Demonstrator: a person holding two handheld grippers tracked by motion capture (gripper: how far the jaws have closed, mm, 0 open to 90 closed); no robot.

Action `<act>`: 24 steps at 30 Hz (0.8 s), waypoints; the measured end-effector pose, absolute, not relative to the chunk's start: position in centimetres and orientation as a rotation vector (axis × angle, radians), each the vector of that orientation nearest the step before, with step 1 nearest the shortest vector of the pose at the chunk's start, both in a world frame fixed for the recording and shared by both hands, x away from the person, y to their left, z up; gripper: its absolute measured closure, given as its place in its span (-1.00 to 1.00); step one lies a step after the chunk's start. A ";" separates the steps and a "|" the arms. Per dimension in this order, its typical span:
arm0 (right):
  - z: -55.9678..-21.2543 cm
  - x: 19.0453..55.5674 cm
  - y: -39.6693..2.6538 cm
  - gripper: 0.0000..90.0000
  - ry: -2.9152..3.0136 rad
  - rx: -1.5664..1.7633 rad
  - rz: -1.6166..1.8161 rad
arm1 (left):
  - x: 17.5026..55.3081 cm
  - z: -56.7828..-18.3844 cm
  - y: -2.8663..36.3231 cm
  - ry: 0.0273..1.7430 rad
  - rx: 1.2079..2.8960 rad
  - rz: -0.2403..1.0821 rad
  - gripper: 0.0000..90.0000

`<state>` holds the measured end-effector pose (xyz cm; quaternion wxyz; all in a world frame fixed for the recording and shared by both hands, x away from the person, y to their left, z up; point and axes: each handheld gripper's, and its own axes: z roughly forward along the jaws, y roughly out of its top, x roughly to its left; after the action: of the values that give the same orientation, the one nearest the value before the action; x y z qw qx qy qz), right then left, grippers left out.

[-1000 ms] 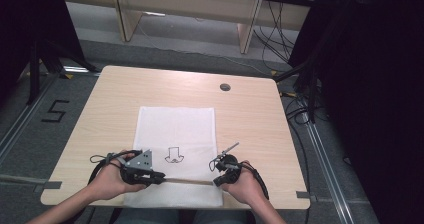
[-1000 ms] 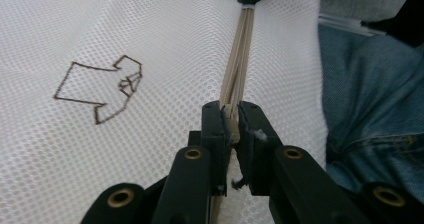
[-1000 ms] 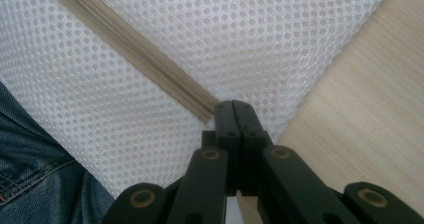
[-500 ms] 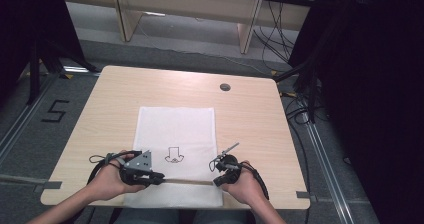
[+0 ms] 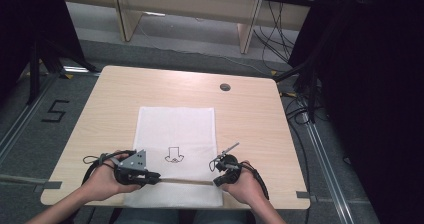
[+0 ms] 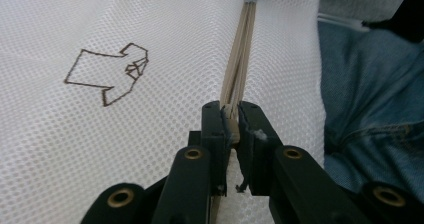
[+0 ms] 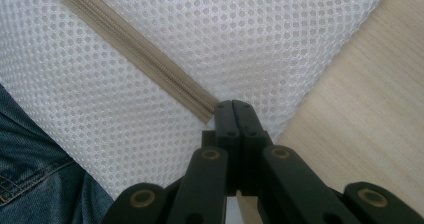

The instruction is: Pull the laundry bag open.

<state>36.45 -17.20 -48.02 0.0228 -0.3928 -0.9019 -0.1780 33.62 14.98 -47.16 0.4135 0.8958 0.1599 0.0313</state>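
Note:
A white mesh bag (image 5: 175,126) lies flat on the wooden table (image 5: 125,89), its near edge hanging over the front. It bears a small brown outline drawing (image 5: 174,155). A tan zipper (image 5: 185,181) runs across its near part. My left gripper (image 5: 155,178) is shut on the zipper's slider at the left end; in the left gripper view the pads (image 6: 222,126) pinch that tan piece (image 6: 230,115). My right gripper (image 5: 217,180) is shut on the zipper's right end (image 7: 207,111), at the bag's corner (image 7: 233,106).
A round cable hole (image 5: 225,87) sits at the table's far right. Bare wood (image 7: 365,109) lies just right of the bag. The person's jeans (image 6: 370,84) are below the table's front edge. Desk legs and cables stand on the floor beyond.

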 end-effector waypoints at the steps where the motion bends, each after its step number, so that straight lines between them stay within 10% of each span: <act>1: -48.0 36.4 -17.2 1.00 -2.789 -1.220 -0.547 | 33.6 -47.1 15.0 0.397 2.257 0.084 0.82; 24: -48.0 36.4 -17.2 1.00 -2.797 -1.212 -0.547 | 33.5 -47.2 15.3 0.393 2.251 0.079 0.82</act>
<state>36.45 -17.23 -47.99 0.0224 -0.3913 -0.9029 -0.1766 33.55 15.30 -47.19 0.4145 0.8959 0.1565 0.0314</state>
